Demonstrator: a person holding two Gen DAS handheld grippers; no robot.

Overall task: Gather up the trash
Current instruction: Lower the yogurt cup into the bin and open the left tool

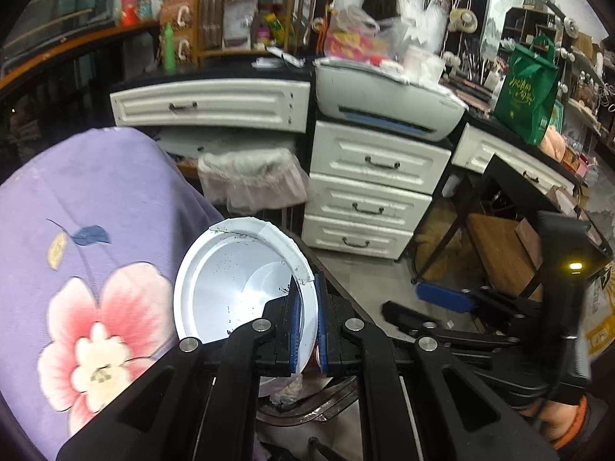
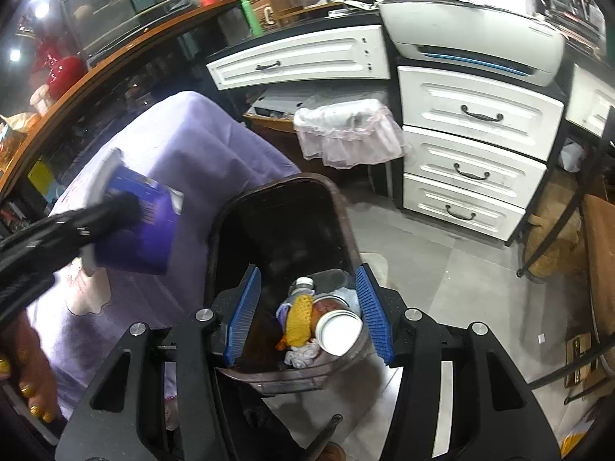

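white-lined purple paper bowl (image 1: 238, 280) pinched at its rim by left tongs (image 1: 307, 322), above purple floral cloth (image 1: 96, 211). right tongs (image 2: 307, 315) spread, nothing held, over dark brown trash bin (image 2: 284, 207) holding white paper cup (image 2: 340, 332), bottle, crumpled scraps.

cup (image 1: 238, 288): white inside, purple outside
cloth (image 1: 96, 230): lilac, pink flower at 7 o'clock
bin (image 2: 284, 230): dark brown
drawers (image 1: 369, 188): white, black handles

Grey tiled floor (image 2: 442, 269) near, white panelled three-drawer cabinet (image 1: 369, 188) far right, curved wooden counter (image 2: 115, 61) far left.
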